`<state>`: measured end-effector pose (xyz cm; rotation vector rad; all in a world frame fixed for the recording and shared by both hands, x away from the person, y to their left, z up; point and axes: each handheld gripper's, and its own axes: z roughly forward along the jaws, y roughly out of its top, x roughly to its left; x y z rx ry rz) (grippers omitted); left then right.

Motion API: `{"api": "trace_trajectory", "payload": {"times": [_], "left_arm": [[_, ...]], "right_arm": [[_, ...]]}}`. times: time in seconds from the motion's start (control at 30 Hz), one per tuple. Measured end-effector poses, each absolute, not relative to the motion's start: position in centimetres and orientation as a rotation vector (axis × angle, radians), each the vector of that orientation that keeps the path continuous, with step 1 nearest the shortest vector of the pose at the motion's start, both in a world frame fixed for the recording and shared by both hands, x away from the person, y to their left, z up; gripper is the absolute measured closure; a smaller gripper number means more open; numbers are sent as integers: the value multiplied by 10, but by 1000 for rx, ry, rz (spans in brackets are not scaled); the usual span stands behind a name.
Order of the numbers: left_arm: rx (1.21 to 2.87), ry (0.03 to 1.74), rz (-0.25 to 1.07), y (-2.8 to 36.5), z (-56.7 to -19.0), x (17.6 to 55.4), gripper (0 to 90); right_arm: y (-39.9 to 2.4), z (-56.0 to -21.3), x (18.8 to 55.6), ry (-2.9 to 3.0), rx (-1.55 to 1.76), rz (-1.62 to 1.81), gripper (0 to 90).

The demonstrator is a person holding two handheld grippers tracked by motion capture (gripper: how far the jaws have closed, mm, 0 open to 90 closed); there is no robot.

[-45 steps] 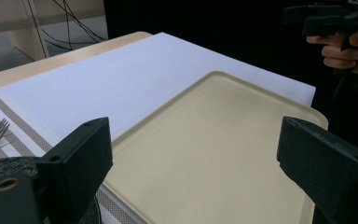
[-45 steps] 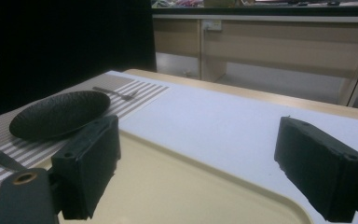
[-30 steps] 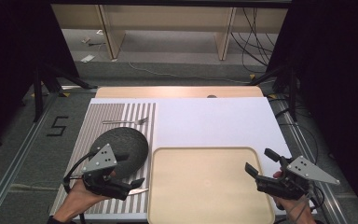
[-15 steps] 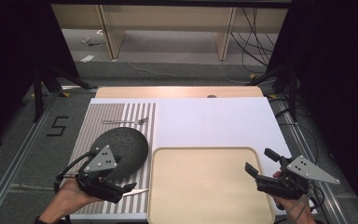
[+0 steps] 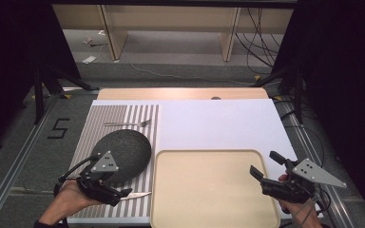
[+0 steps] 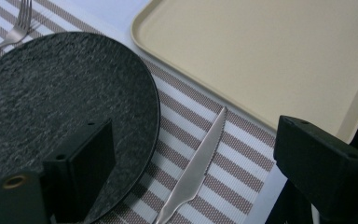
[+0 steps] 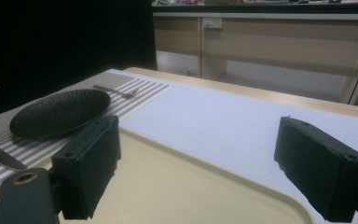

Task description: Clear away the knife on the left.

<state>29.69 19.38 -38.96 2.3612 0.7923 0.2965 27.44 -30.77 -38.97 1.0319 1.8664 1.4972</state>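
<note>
The knife (image 6: 198,170) lies on the striped mat (image 5: 145,118) at lower left, between the dark plate (image 5: 126,147) and the beige tray (image 5: 209,185). The left claw (image 5: 119,197) hovers over it, wide open and empty. The right claw (image 5: 266,168), lower right, gapes empty too.

A steel knife (image 6: 200,158) with a serrated blade lies flat on the striped placemat (image 6: 242,161), its tip pointing toward the beige tray (image 6: 261,56). It sits just beside the rim of the dark, rough-textured round plate (image 6: 51,98), in the strip between plate and tray, touching neither.
</note>
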Motion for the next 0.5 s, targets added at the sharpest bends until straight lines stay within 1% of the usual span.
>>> {"api": "trace_trajectory", "payload": {"times": [0.17, 0.5], "left_arm": [[2389, 814, 267, 206, -396, 300, 149], [2501, 872, 202, 227, -412, 303, 152]], "right_arm": [[-308, -390, 274, 1868, 1032, 1496, 155], [-307, -390, 275, 1873, 1036, 1491, 155]]}}
